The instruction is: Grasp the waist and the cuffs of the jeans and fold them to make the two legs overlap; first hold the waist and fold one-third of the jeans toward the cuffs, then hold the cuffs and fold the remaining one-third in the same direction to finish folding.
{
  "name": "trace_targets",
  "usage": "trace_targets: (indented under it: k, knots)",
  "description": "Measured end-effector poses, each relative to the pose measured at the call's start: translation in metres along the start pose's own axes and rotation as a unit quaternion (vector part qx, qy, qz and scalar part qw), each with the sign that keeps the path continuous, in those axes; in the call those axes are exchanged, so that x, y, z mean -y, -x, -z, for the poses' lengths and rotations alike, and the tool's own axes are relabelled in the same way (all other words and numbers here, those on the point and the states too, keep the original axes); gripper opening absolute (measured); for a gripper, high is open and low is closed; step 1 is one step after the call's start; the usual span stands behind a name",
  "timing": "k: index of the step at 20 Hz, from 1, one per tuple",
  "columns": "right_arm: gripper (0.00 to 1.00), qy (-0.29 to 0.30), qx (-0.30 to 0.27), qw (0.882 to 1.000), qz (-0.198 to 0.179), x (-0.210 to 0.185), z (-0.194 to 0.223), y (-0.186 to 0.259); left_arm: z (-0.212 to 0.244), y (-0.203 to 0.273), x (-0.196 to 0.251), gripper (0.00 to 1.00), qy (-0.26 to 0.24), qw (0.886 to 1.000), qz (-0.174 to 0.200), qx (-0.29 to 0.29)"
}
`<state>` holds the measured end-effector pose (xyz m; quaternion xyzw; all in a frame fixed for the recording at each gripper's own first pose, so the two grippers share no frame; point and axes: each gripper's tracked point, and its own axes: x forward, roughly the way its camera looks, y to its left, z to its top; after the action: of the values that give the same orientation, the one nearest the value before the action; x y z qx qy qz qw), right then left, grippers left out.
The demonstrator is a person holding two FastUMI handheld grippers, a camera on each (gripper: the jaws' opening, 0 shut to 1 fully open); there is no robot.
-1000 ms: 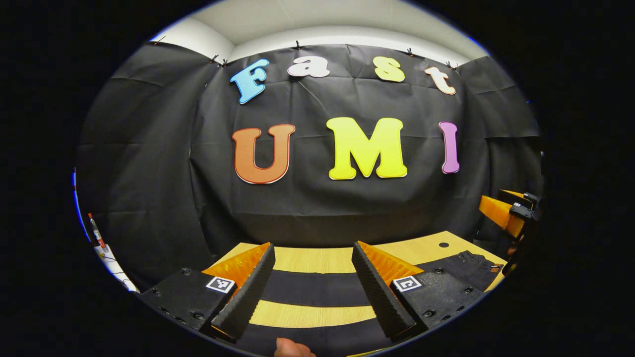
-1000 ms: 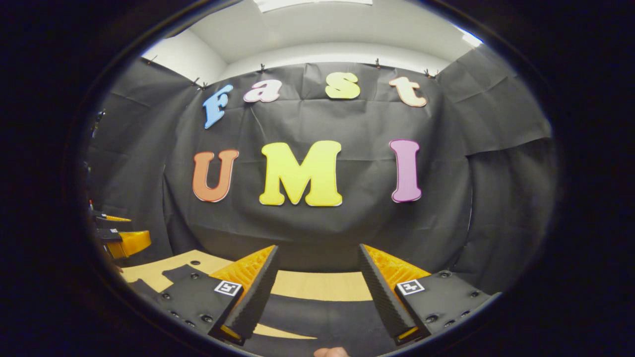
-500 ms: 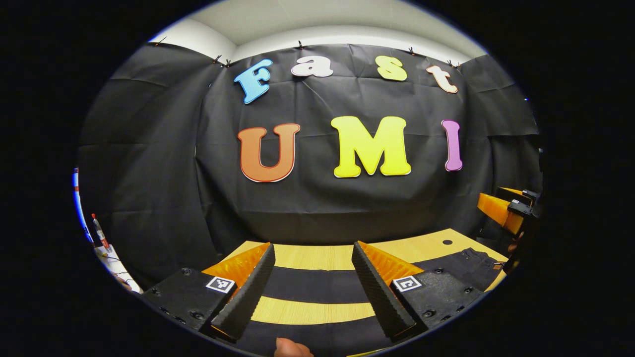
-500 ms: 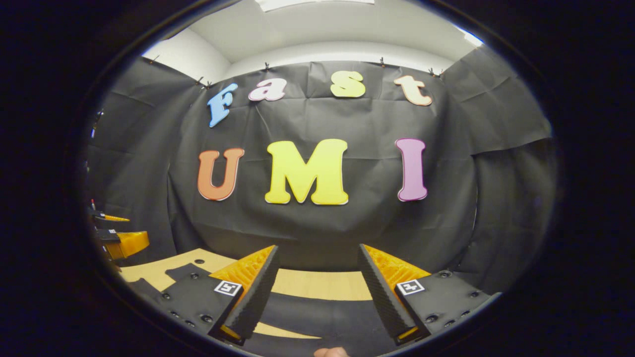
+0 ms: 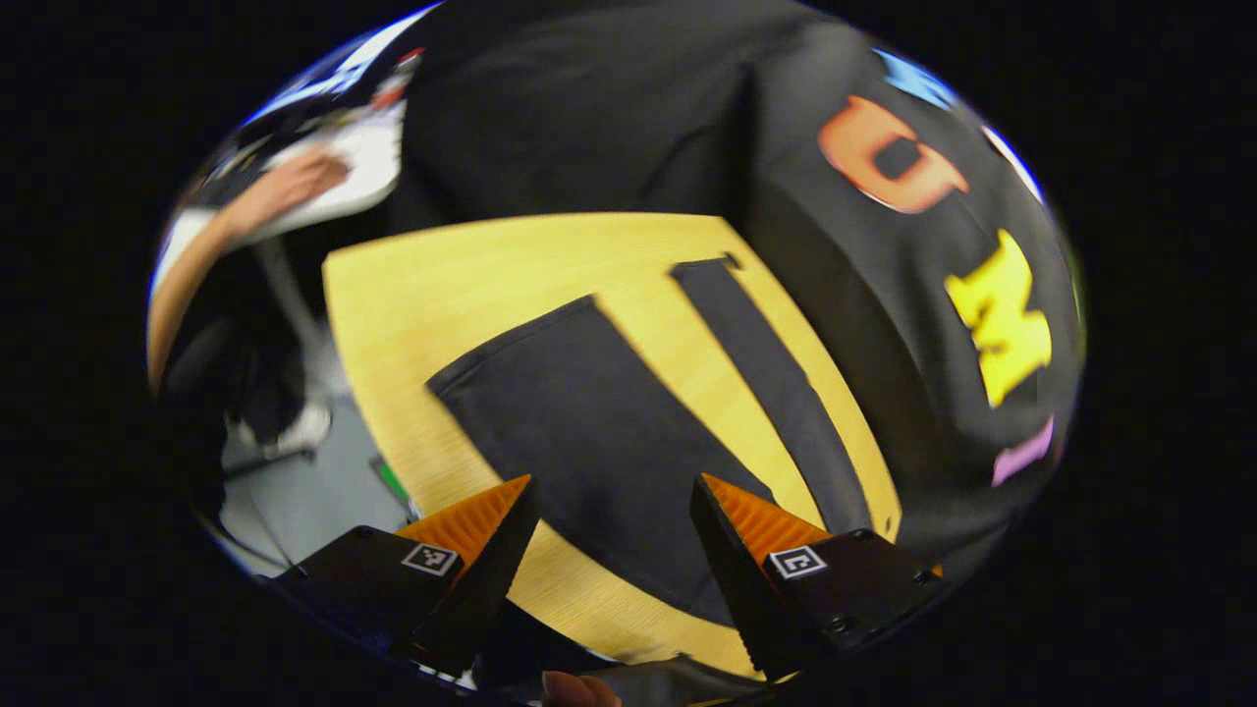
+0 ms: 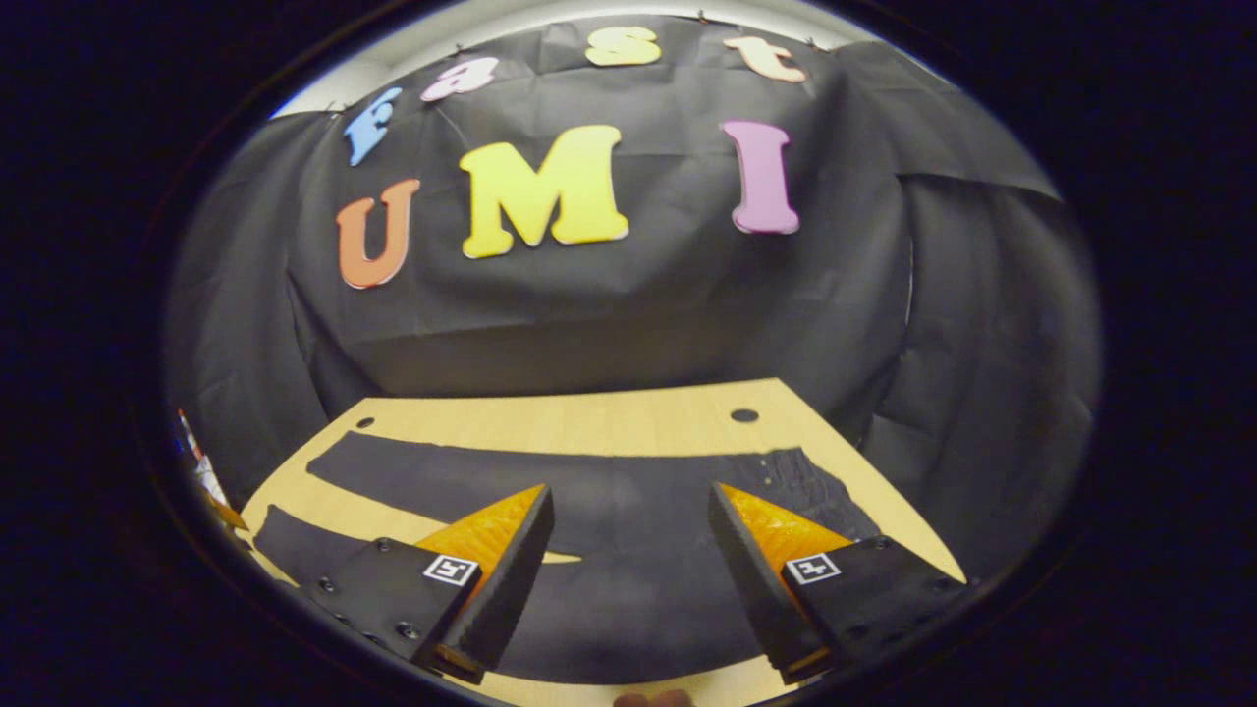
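Both tools, left (image 5: 609, 579) and right (image 6: 628, 579), stood wide and held nothing above the jeans (image 6: 609, 511), spread on the surface (image 6: 589, 417). Gripping one layer could leave the legs unaligned.

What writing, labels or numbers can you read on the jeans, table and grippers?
On the jeans: no text; the waist details are too small to read.
On the table: none.
On the left gripper: square tags with a coded pattern, no words.
On the right gripper: the same kind of tags, no words.
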<state>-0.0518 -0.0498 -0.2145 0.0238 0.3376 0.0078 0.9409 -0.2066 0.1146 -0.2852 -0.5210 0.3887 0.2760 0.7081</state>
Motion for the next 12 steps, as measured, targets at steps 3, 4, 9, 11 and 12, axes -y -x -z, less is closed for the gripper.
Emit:
trace_targets:
  k: [3, 4, 9, 11, 12]
  knots:
    - [0.95, -0.029, -0.041, 0.998, 0.027, 0.024, 0.018, -0.009, 0.002, -0.007, -0.027, 0.99, 0.053, 0.997, -0.056, -0.006]
    - [0.98, -0.030, -0.043, 0.998, 0.034, 0.026, 0.016, -0.011, 0.005, -0.004, -0.028, 0.99, 0.060, 0.996, -0.065, -0.004]
    - [0.99, -0.070, -0.056, 0.993, 0.072, 0.067, 0.026, -0.015, -0.027, -0.035, -0.014, 0.99, 0.091, 0.994, -0.053, -0.003]
    - [0.99, -0.091, -0.068, 0.990, 0.089, 0.085, 0.035, -0.019, -0.027, -0.042, -0.003, 0.99, 0.090, 0.995, -0.045, -0.007]
    - [0.99, -0.106, -0.077, 0.987, 0.098, 0.095, 0.041, -0.020, -0.027, -0.044, 0.000, 1.00, 0.089, 0.995, -0.041, -0.008]
